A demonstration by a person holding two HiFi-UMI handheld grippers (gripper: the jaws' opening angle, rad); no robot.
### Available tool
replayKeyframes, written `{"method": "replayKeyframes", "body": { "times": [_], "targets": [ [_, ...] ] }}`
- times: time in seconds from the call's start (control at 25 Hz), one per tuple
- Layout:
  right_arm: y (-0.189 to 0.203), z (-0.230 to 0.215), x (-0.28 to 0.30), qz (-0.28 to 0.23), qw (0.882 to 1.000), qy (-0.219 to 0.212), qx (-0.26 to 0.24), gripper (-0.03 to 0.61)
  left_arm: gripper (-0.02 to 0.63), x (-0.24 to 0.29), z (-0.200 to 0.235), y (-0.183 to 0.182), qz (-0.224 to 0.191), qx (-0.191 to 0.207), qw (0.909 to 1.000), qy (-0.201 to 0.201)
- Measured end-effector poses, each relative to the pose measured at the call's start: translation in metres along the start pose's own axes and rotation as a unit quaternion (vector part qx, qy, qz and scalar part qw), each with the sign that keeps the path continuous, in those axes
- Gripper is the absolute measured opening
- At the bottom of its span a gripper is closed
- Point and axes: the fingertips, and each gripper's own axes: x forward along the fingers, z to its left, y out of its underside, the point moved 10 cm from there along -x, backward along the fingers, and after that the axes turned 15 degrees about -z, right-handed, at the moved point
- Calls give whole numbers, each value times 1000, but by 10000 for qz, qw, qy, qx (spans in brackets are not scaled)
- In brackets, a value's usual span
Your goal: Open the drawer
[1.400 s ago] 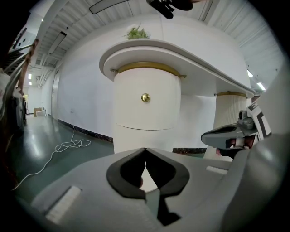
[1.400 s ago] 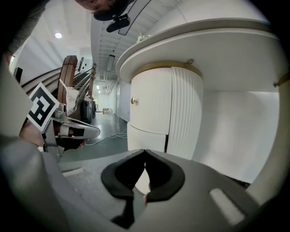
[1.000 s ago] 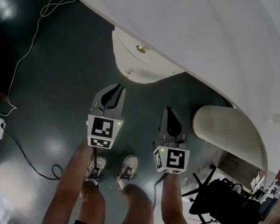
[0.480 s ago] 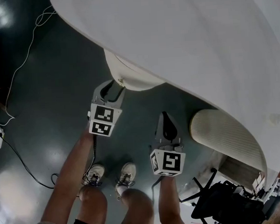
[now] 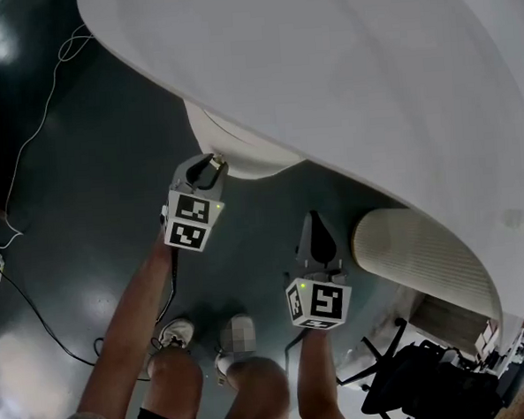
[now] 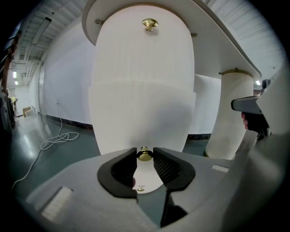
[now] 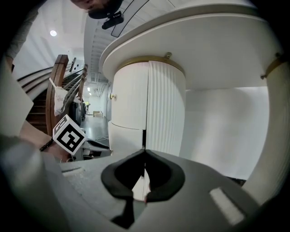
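Left claw (image 5: 211, 166): jaws just closing onto brass knob (image 6: 144, 155) of drawer (image 6: 140, 118), pads touching. Right claw (image 7: 144, 181): shut, empty. Grasp apparently ready for pulling.

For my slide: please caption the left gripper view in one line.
Left gripper, jaws just closing, pinches the brass knob of the lower drawer; upper knob untouched.

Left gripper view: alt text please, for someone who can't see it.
The left gripper, jaws just closing, pinches the lower brass knob of a white cabinet. A second brass knob sits high up on it.
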Motion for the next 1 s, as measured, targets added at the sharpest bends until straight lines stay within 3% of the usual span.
{"method": "replayKeyframes", "body": {
  "times": [1.0],
  "targets": [
    [-11,13,-12,216,9997,-69,-33,3,117,-32,-2,4,216,-188,9996,28]
  ]
}}
